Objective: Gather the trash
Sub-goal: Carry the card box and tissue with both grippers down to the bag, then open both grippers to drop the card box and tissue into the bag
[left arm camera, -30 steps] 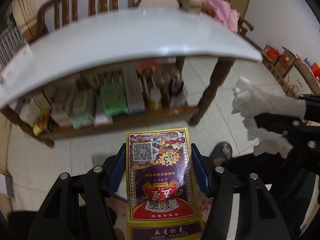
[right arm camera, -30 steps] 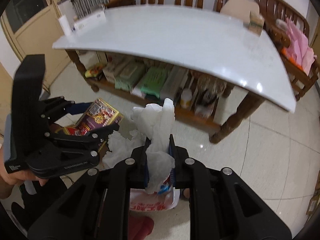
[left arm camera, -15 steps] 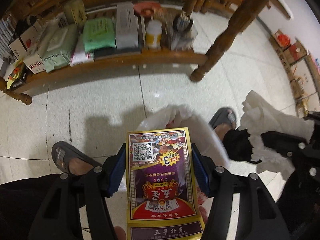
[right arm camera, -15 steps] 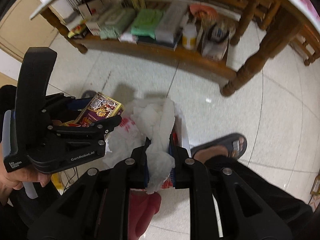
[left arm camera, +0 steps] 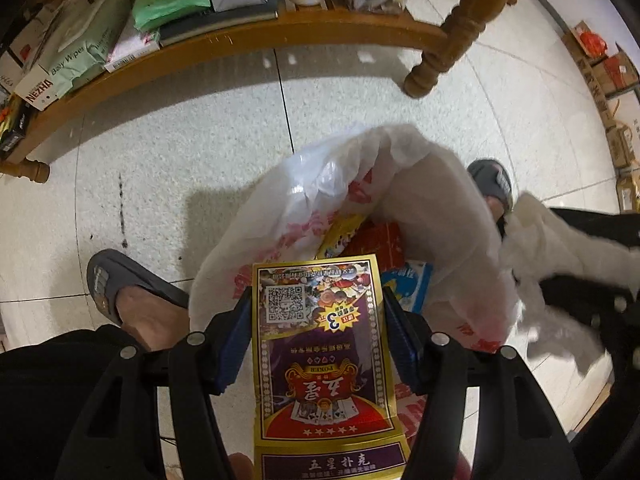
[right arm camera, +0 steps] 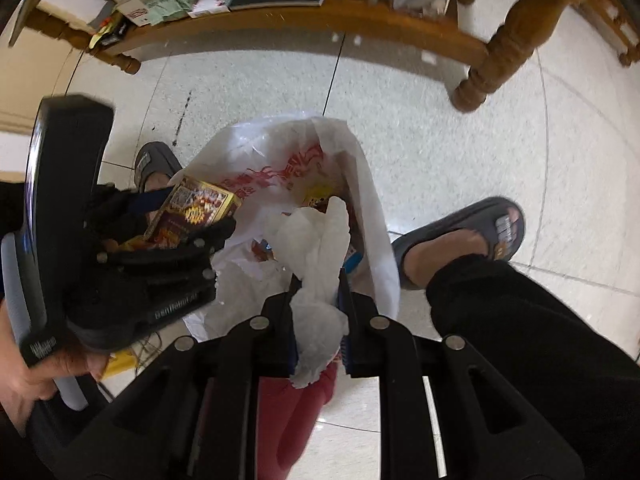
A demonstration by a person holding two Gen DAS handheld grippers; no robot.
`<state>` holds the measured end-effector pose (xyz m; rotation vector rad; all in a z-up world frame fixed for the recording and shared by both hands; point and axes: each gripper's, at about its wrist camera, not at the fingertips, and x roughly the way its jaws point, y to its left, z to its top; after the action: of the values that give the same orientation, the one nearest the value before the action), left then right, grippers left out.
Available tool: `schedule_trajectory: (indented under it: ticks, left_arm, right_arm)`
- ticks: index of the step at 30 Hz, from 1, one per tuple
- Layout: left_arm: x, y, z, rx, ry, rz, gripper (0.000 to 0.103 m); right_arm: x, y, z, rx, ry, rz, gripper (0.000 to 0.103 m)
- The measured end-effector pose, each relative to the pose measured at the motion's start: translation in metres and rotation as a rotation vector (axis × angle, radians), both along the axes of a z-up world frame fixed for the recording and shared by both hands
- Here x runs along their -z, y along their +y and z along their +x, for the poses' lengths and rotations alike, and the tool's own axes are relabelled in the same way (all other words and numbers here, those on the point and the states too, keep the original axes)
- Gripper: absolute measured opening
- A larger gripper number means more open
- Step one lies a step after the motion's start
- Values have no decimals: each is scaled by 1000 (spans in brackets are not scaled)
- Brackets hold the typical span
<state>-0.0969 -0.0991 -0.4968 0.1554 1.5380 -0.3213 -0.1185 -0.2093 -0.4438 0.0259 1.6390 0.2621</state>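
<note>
My left gripper [left arm camera: 318, 300] is shut on a gold and purple playing-card box [left arm camera: 320, 360], held just above the mouth of a white plastic bag with red print [left arm camera: 340, 184] on the floor. In the right wrist view the same card box [right arm camera: 196, 208] shows at the left, over the bag [right arm camera: 360, 184]. My right gripper [right arm camera: 318, 280] is shut on crumpled white tissue [right arm camera: 320, 256], also right over the bag's opening. Colourful packets [left arm camera: 372, 240] lie inside the bag. In the left wrist view the tissue [left arm camera: 560, 240] shows at the right edge.
A wooden table's lower shelf [left arm camera: 240, 40] with wipes, boxes and a jar runs along the top, its turned leg [left arm camera: 440, 64] near the bag. The person's feet in grey slippers [left arm camera: 108, 276] [right arm camera: 476, 228] flank the bag. Cardboard boxes [left arm camera: 612, 76] stand at the far right.
Both grippers have dropped from table-top height to just above the bag and tipped downward. The card box and the tissue stay gripped. The bag now fills the middle of both views.
</note>
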Motion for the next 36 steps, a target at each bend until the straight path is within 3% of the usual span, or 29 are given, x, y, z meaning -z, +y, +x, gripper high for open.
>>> schedule_trajectory:
  ticks: [9, 16, 18, 20, 23, 26, 36]
  left_arm:
    - [35, -4, -25, 58, 71, 42, 60]
    - [31, -4, -25, 48, 59, 3, 61]
    - [30, -6, -26, 52, 60, 0, 62]
    - [31, -6, -29, 61, 72, -2, 72]
    - [30, -5, -31, 55, 77, 7, 79]
    - [24, -3, -32, 52, 70, 0, 83]
    - [13, 6, -33, 10, 56, -14, 84]
  right_arm:
    - [47, 14, 5, -3, 46, -16, 16]
    - [69, 23, 12, 12, 62, -4, 20]
    - [72, 24, 13, 21, 76, 16, 27]
    - [71, 25, 13, 12, 70, 4, 45]
    - [71, 23, 15, 22, 62, -9, 62]
    - [70, 22, 17, 33, 59, -3, 65]
    - [66, 18, 19, 56, 48, -10, 77]
